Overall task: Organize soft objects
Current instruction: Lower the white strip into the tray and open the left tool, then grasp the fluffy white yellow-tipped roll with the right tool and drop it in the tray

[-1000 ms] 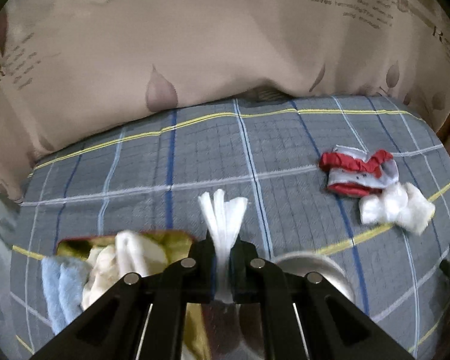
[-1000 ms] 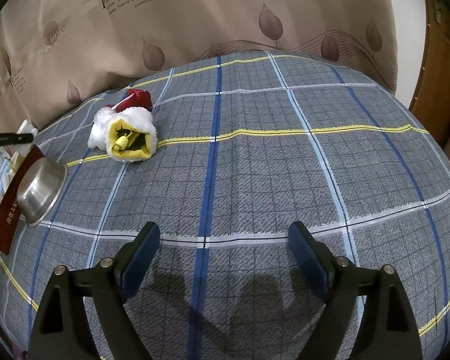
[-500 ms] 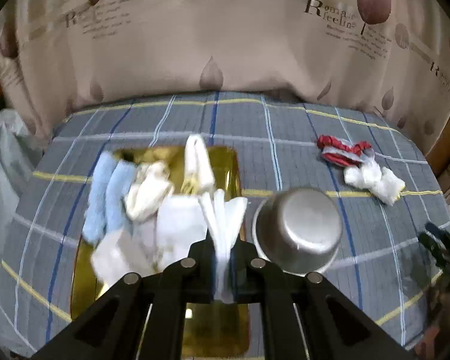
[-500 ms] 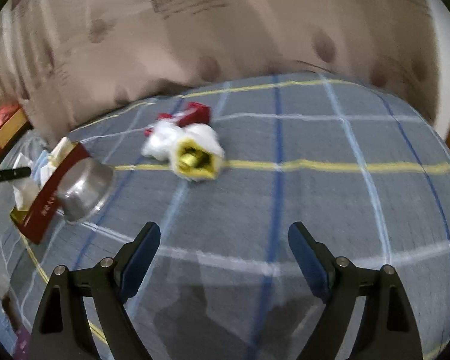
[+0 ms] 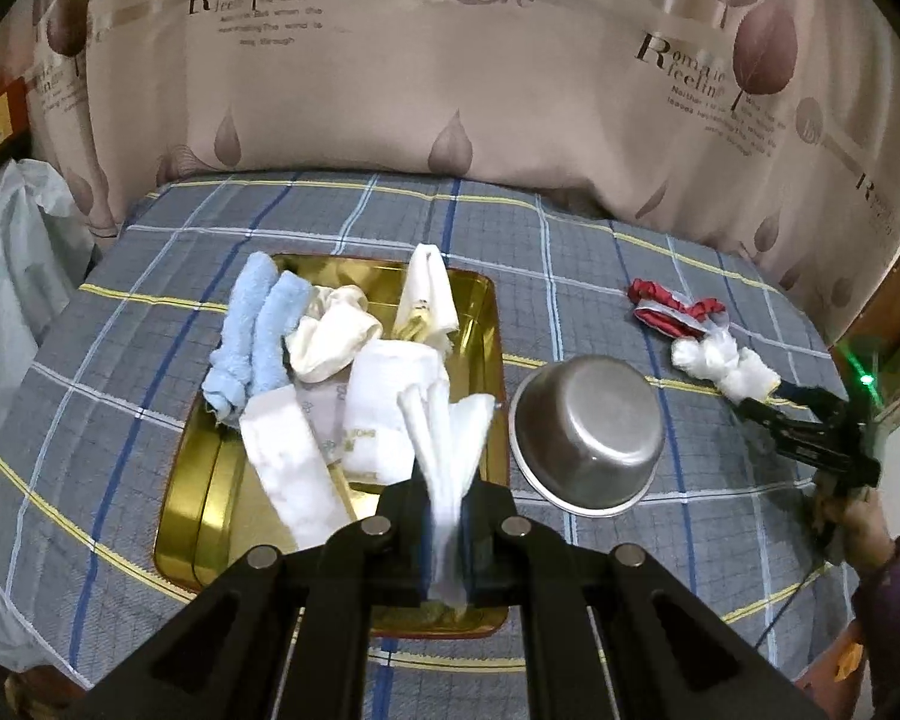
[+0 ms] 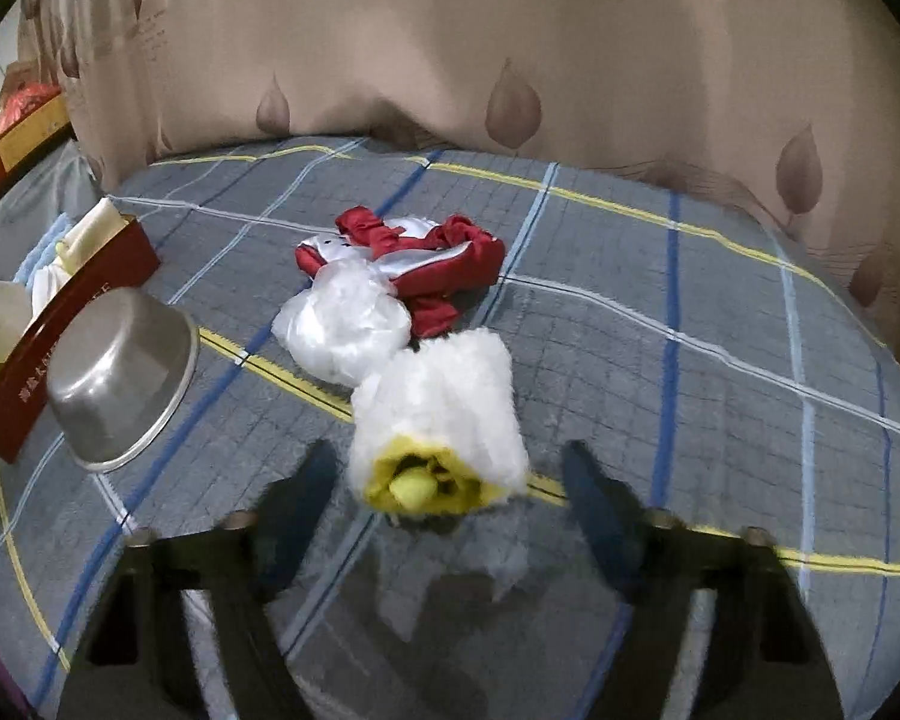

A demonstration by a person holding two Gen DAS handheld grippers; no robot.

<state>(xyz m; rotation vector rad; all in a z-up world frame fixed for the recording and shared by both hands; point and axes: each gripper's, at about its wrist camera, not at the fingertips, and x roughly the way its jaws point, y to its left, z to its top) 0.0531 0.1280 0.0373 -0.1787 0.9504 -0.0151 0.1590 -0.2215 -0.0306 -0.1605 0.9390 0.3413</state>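
Note:
My left gripper [image 5: 447,531] is shut on a folded white cloth [image 5: 447,438] and holds it above the near end of a gold tray [image 5: 480,324]. The tray holds a light blue towel [image 5: 255,330], a cream sock [image 5: 330,336] and several white cloths. My right gripper [image 6: 450,480] is open, its jaws on either side of a fluffy white and yellow soft toy [image 6: 444,414] lying on the plaid bedspread. Behind the toy lie a white bundle [image 6: 342,324] and a red and white cloth [image 6: 426,258]. The right gripper also shows in the left wrist view [image 5: 810,426].
A steel bowl [image 5: 588,426] lies tipped beside the tray's right side; it also shows in the right wrist view [image 6: 114,372]. A beige leaf-print curtain [image 5: 450,60] hangs behind the bed. A pale plastic bag [image 5: 12,252] sits off the left edge.
My left gripper has risen and pulled back with the white cloth, so the whole tray shows. My right gripper has moved forward and left until the fluffy toy sits between its jaws.

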